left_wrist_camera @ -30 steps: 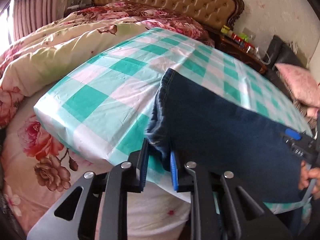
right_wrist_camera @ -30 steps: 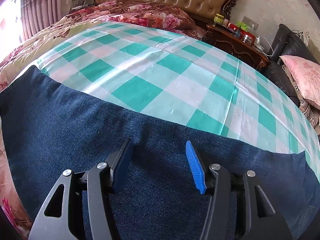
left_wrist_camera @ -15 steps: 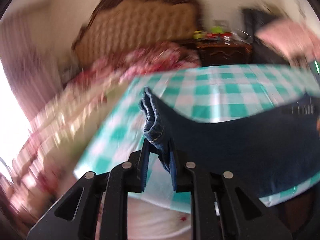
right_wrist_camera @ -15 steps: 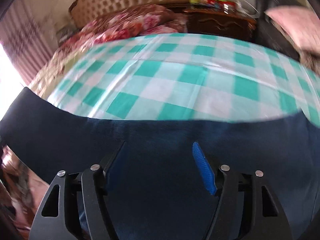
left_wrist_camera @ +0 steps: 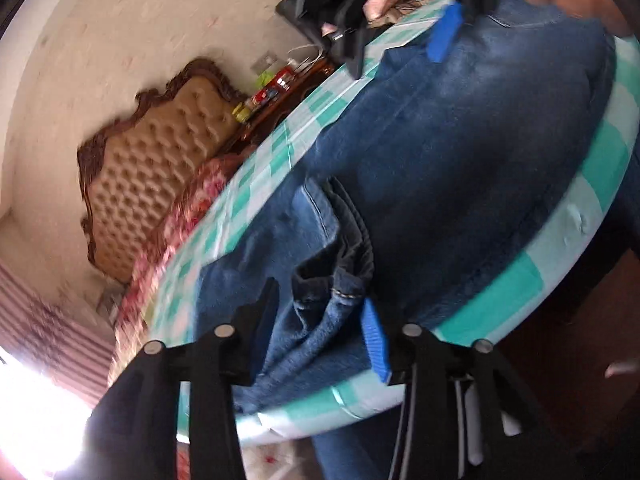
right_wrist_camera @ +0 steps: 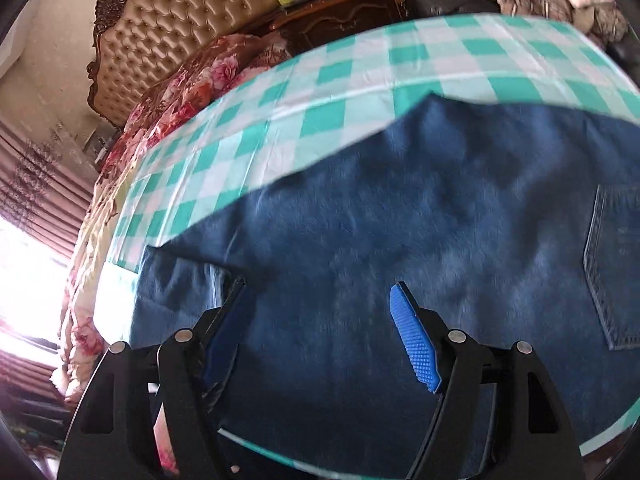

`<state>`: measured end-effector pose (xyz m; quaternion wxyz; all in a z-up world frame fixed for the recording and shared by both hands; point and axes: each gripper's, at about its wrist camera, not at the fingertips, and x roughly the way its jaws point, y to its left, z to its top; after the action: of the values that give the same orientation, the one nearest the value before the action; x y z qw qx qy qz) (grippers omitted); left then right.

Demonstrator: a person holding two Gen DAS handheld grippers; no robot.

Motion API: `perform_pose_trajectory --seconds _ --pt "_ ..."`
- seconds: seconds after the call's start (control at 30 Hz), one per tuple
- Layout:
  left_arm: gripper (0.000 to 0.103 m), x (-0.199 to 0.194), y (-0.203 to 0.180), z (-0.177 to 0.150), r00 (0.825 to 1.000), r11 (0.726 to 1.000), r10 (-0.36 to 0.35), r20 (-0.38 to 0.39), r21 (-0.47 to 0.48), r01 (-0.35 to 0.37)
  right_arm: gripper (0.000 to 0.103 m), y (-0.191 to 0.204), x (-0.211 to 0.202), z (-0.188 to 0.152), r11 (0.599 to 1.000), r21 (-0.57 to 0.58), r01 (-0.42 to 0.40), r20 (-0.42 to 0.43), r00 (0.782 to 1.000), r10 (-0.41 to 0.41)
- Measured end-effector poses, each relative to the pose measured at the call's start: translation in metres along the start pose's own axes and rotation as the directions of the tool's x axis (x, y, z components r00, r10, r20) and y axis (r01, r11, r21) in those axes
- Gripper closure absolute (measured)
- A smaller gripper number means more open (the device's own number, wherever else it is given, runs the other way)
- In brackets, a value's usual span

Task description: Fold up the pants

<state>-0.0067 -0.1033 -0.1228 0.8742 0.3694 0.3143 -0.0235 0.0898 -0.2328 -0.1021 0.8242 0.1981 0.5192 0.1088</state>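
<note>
Dark blue jeans lie across the green-and-white checked cloth on the bed. My left gripper stands open, with the bunched hem of a pant leg lying loose between its fingers on top of the jeans. My right gripper is open and empty just above the flat denim; a back pocket shows at the right. The right gripper also shows at the top of the left wrist view, open over the jeans.
A tufted tan headboard and a floral quilt lie beyond the checked cloth. A dark wooden nightstand with small bottles stands beside the bed. Bright window and striped curtains are at the left.
My left gripper carried the pant hem over onto the jeans, folding the leg, and its jaws have opened. The right gripper stayed open above the denim and shifted toward the pocket end.
</note>
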Motion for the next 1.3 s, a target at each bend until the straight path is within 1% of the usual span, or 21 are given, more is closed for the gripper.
perform_pose_trajectory --seconds 0.07,0.1,0.17,0.2,0.27,0.37,0.43,0.5,0.53,0.67,0.77,0.83,0.87,0.9,0.93,0.97,1.07,1.13,1.17,1.23,1.3 --pt "0.059 0.003 -0.001 0.002 1.000 1.000 0.008 -0.008 -0.006 -0.008 0.033 -0.002 0.002 -0.003 1.000 0.006 -0.030 -0.028 0.999 0.030" --pt "0.052 0.004 -0.003 0.005 1.000 1.000 0.020 -0.007 0.006 -0.020 0.033 -0.001 0.004 -0.004 0.999 0.005 -0.040 -0.040 0.998 0.040" --pt "0.045 0.007 -0.002 0.006 1.000 1.000 0.017 -0.009 0.018 -0.017 0.033 0.004 0.006 -0.007 0.998 0.005 -0.066 -0.068 0.995 0.067" --pt "0.052 0.010 -0.001 0.007 1.000 1.000 -0.003 -0.012 0.016 0.003 0.033 0.008 0.008 -0.007 0.996 0.008 -0.091 -0.086 0.992 0.091" --pt "0.084 0.017 0.003 0.011 0.995 0.996 -0.093 -0.028 -0.007 0.093 0.033 0.013 0.011 -0.007 0.994 0.013 -0.108 -0.108 0.988 0.109" --pt "0.084 0.009 0.018 0.012 0.995 0.992 -0.103 0.009 -0.071 0.103 0.033 0.019 0.021 -0.007 0.989 0.042 -0.144 -0.160 0.976 0.149" --pt "0.084 0.006 0.036 0.012 0.993 0.985 -0.111 0.033 -0.131 0.115 0.031 0.022 0.028 -0.006 0.982 0.073 -0.176 -0.196 0.963 0.187" --pt "0.085 0.002 0.047 0.013 0.992 0.978 -0.117 0.047 -0.168 0.124 0.030 0.027 0.038 -0.005 0.972 0.111 -0.208 -0.238 0.944 0.229" --pt "0.085 -0.001 0.049 0.014 0.992 0.977 -0.117 0.052 -0.174 0.124 0.030 0.031 0.046 -0.004 0.963 0.136 -0.231 -0.263 0.929 0.260" --pt "0.085 -0.006 0.057 0.015 0.990 0.971 -0.126 0.068 -0.194 0.137 0.029 0.046 0.065 0.000 0.952 0.164 -0.259 -0.313 0.901 0.299" --pt "0.085 -0.011 0.058 0.013 0.989 0.970 -0.130 0.074 -0.197 0.143 0.029 0.061 0.083 0.002 0.952 0.165 -0.257 -0.345 0.889 0.300" --pt "0.085 -0.012 0.060 0.012 0.988 0.968 -0.134 0.079 -0.204 0.147 0.029 0.070 0.090 0.004 0.956 0.146 -0.253 -0.347 0.892 0.289" --pt "0.085 -0.013 0.059 0.011 0.988 0.967 -0.134 0.081 -0.205 0.148 0.037 0.075 0.093 0.006 0.958 0.131 -0.256 -0.343 0.895 0.286" --pt "0.085 -0.014 0.058 0.012 0.987 0.967 -0.136 0.083 -0.204 0.150 0.058 0.081 0.096 0.008 0.961 0.105 -0.255 -0.336 0.900 0.276" --pt "0.086 -0.014 0.057 0.013 0.987 0.968 -0.137 0.084 -0.200 0.151 0.069 0.087 0.098 0.011 0.974 0.051 -0.223 -0.330 0.916 0.227" --pt "0.086 -0.012 0.056 0.014 0.987 0.970 -0.135 0.087 -0.193 0.150 0.089 0.091 0.097 0.014 0.980 0.013 -0.199 -0.315 0.929 0.193" --pt "0.087 -0.014 0.047 0.022 0.984 0.971 -0.141 0.111 -0.177 0.159 0.090 0.096 0.078 0.023 0.976 -0.078 -0.201 -0.240 0.955 0.177" --pt "0.087 -0.013 0.042 0.030 0.978 0.967 -0.160 0.132 -0.179 0.183 0.090 0.096 0.066 0.027 0.977 -0.135 -0.167 -0.194 0.971 0.140" --pt "0.088 -0.012 0.037 0.034 0.975 0.964 -0.175 0.140 -0.176 0.198 0.091 0.092 0.061 0.029 0.977 -0.161 -0.136 -0.172 0.979 0.108" --pt "0.088 -0.008 0.023 0.041 0.970 0.965 -0.196 0.145 -0.148 0.217 0.091 0.083 0.062 0.030 0.979 -0.178 -0.095 -0.163 0.984 0.065" --pt "0.088 -0.001 0.014 0.044 0.964 0.957 -0.226 0.137 -0.152 0.246 0.091 0.073 0.068 0.030 0.979 -0.197 -0.062 -0.166 0.986 0.029"
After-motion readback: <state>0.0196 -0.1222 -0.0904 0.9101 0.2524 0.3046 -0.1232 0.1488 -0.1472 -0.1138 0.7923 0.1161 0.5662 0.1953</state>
